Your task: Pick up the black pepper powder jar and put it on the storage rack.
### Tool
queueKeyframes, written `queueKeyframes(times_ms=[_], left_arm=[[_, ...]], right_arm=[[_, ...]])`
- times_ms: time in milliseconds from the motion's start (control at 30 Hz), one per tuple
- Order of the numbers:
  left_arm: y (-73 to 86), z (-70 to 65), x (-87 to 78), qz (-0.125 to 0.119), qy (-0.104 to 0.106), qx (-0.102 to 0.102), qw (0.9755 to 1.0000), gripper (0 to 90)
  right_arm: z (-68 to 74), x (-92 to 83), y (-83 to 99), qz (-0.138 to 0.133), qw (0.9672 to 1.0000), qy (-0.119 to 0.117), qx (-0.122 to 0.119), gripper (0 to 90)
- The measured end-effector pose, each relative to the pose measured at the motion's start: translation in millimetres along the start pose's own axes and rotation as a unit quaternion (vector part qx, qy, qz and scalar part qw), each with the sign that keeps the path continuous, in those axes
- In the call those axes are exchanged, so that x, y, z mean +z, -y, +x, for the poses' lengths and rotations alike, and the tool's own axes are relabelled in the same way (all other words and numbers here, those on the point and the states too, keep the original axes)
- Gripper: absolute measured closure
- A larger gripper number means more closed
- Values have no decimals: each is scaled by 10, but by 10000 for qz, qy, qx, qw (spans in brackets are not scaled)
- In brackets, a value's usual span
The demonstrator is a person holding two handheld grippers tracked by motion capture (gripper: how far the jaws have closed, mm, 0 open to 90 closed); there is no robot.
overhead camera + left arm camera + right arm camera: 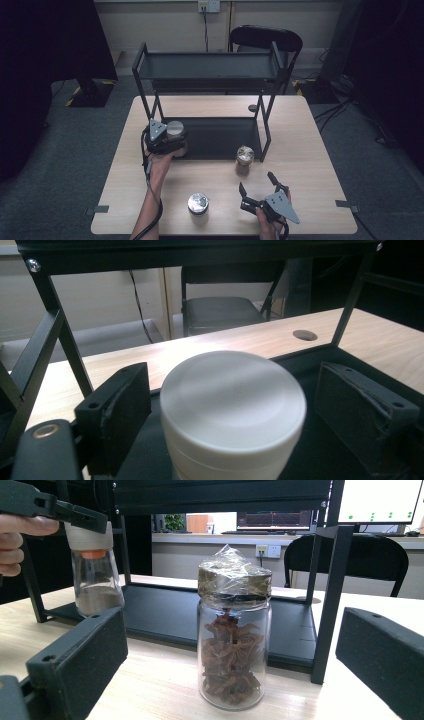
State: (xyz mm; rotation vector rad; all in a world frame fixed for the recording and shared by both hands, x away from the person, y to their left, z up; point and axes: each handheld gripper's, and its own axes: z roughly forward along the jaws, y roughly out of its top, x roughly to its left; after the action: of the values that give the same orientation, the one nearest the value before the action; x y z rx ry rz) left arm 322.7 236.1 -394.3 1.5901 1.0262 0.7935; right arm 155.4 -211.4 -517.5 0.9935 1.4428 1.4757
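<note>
Left gripper [167, 141], forearm stretched forward, jaws apart around white-capped jar [232, 410] on rack's lower shelf [220, 137] (no visible contact). Right gripper [259, 189] low, wide open, empty, facing star-anise jar [234, 630].

- Your counter [310, 165] is pale wood, with a black two-tier rack [210, 100] standing toward its far edge.
- A foil-capped jar [244, 160] sits just off the rack's near right leg.
- A silver-lidded jar [198, 203] stands by the near edge.

White-lidded jar [176, 135] on rack shelf [225, 137]
</note>
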Motion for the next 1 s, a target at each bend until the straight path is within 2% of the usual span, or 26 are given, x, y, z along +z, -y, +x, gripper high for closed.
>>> queueKeyframes(times_ms=[167, 300, 367, 567, 833, 1000], left_arm=[[-11, 1, -36, -70, 38, -25, 10000, 146], [-18, -5, -66, -108, 24, -83, 9999, 124], [-4, 2, -92, -157, 24, -174, 9997, 100], [1, 7, -132, -181, 54, -238, 9995, 65], [37, -8, -238, -308, 28, -217, 9993, 0], [97, 14, -276, -456, 126, -166, 9987, 0]], right_arm=[[0, 0, 0, 0, 10000, 0, 0, 0], [1, 0, 0, -1, 10000, 1, -1, 0], [0, 0, 0, -1, 10000, 0, -1, 0], [1, 0, 0, -1, 10000, 1, -2, 0], [1, 0, 0, 0, 10000, 0, -2, 0], [1, 0, 0, 0, 10000, 1, -2, 0]])
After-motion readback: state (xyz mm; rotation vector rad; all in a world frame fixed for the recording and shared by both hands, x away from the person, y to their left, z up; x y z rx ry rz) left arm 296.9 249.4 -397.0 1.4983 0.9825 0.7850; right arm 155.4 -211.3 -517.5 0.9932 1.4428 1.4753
